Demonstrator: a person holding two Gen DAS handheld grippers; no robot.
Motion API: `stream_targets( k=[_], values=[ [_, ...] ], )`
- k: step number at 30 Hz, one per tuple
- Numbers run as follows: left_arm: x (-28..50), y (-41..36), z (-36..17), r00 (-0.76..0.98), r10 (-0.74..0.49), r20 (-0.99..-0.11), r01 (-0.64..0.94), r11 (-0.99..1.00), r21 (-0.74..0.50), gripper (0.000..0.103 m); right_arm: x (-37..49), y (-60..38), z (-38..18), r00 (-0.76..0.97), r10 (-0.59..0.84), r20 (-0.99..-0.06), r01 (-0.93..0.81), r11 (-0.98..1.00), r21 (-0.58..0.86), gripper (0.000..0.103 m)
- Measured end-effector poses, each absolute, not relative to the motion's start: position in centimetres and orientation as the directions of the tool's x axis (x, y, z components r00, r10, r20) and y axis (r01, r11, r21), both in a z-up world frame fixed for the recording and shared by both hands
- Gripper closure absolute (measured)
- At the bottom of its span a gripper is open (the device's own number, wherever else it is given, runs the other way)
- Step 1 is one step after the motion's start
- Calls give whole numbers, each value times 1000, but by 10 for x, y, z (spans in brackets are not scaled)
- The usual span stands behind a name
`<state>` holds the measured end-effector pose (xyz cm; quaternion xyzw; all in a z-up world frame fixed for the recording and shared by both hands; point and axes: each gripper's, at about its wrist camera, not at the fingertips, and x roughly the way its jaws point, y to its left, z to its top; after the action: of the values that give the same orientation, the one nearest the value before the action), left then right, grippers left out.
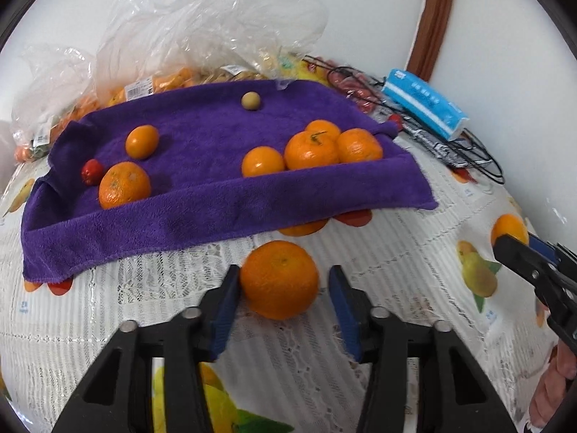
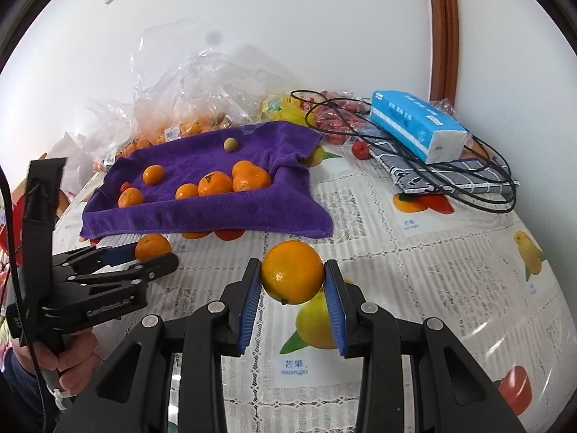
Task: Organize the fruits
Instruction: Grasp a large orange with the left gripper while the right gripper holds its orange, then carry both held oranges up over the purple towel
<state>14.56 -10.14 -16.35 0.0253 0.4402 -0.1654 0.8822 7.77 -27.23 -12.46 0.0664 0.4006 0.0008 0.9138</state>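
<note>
A purple towel (image 1: 202,213) (image 2: 216,213) lies on the table with several oranges on it, a small red fruit (image 1: 91,172) and a small tan ball (image 1: 251,101). In the left wrist view my left gripper (image 1: 283,285) is open around an orange (image 1: 279,279) that rests on the tablecloth; the left pad touches it, the right pad stands apart. It also shows in the right wrist view (image 2: 144,258). My right gripper (image 2: 293,281) is shut on another orange (image 2: 292,272) and holds it above the tablecloth in front of the towel.
Clear plastic bags of fruit (image 1: 162,36) stand behind the towel. A blue tissue pack (image 2: 418,124), black cables (image 2: 468,180) and a checked cloth (image 2: 450,176) lie at the back right. The tablecloth (image 2: 432,270) is lace with printed fruit pictures.
</note>
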Motion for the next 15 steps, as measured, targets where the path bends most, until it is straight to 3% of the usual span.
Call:
stream_targets(
  k=[15],
  values=[
    [146, -75, -153, 612, -297, -733, 280, 948, -151, 64, 92, -248, -137, 645, 95, -758, 22, 989, 143, 68]
  ],
)
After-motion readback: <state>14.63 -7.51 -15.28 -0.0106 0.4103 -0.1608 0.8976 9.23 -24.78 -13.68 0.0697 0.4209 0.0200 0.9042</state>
